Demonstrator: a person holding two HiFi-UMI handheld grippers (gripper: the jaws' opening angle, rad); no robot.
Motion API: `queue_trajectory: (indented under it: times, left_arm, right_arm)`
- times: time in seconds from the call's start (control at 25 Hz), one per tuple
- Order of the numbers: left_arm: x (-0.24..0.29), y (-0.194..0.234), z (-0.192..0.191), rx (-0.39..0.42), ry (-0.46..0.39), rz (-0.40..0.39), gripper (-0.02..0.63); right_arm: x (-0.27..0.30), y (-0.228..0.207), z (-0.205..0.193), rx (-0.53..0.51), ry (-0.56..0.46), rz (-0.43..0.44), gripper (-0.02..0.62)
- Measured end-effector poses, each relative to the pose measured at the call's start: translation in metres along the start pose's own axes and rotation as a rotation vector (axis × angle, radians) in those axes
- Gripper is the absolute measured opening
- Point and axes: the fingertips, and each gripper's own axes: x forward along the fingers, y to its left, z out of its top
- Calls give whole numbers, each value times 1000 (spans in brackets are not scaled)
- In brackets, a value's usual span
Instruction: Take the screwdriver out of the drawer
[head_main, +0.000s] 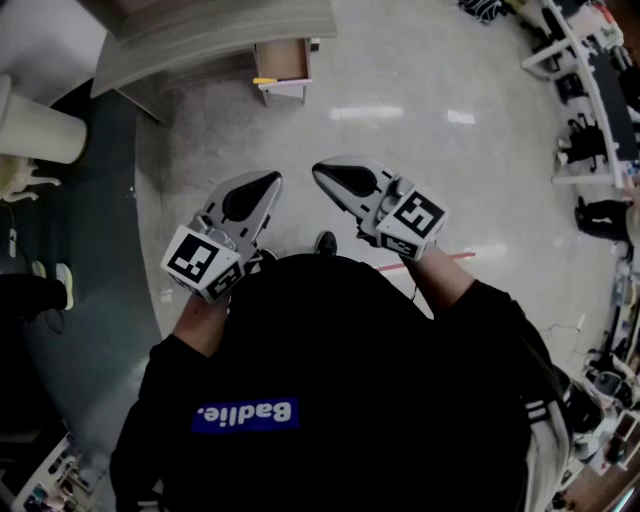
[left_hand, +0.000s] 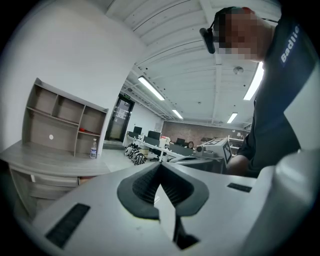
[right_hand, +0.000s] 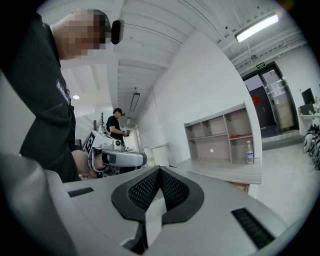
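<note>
Pale glossy floor (head_main: 400, 130) runs from your feet to the counter (head_main: 220, 30), and crossing that gap is most of what remains. Closest to you, both tools sit near your chest, pointing roughly level. The left gripper (head_main: 270, 180) has its jaws clenched with nothing between them. The right gripper (head_main: 320, 168) is pressed together the same way, also empty. Neither is anywhere near the work. Further out, well apart from both grippers, the drawer (head_main: 288, 90) stands pulled out from under the counter, so opening it looks already done. A yellow thing (head_main: 265, 80) shows at the drawer's front edge. I'd judge that to be the screwdriver, though it is too small to be sure. What is left for you is the whole pick: walk up, part one pair of jaws, close them on the tool and lift it clear of the drawer.
</note>
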Motion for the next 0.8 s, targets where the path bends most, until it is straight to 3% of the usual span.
queue_trajectory:
  times: [0.6, 0.8]
  left_arm:
    - [56, -6, 5, -43, -60, 62, 2]
    - [69, 17, 11, -53, -70, 55, 2]
  right_arm:
    - [-40, -51, 2, -25, -31, 27, 31]
    - [-26, -76, 2, -26, -6, 15, 31]
